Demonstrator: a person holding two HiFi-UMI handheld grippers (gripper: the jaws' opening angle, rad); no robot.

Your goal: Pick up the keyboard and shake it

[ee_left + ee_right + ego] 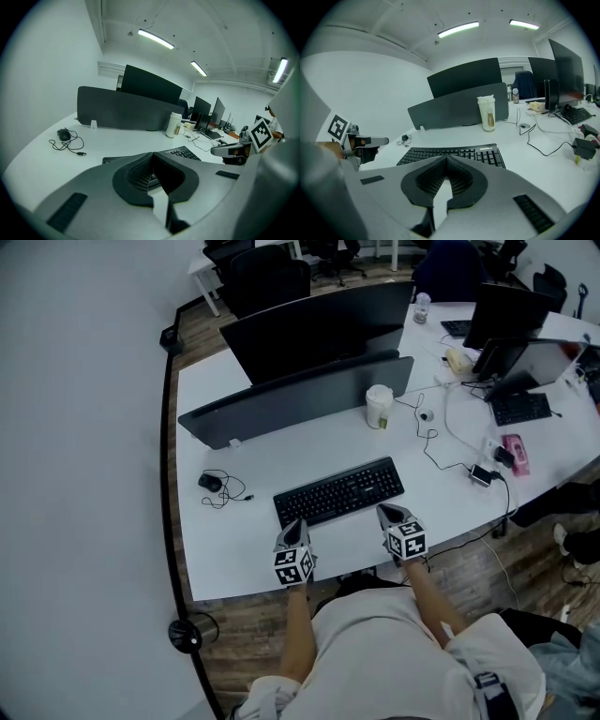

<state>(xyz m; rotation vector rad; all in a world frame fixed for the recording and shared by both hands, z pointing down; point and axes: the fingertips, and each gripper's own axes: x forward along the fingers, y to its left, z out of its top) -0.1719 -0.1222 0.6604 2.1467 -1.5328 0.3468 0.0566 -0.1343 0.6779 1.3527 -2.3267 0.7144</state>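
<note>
Ok, kbd (339, 491) sits flat on the desk (234, 559), mid-frame in the head view, angled a bit w/ its right end higher in the picture. It's not lifted yet. L claw (298, 522) is low-centre of frame, tip right by the kbd's lower-left corner; can't tell from up there if it touches. R claw (384, 511) is just off the lower-right corner, a sliver of desk btw them. Now the jaws: in the left gripper view the L claw (153, 156) is pinched together, nothing btw the pads, and the kbd (180, 153) shows just past the tips. Same on the other side. The R claw (446, 159) is closed tight and empty, w/ the kbd (454, 153) spread across mid-frame beyond it. So neither one has hold of anything. Cup (379, 406) stands upper-centre, well clear, and the mouse (210, 482) w/ its cord lies off to the left, so neither is in the way. My read: this is the approach stage, w/ both claws lined up at the two near corners and no grab made. Everything's left to do: jaws have to open, take the kbd's ends, raise it off the desk, then shake it.
</note>
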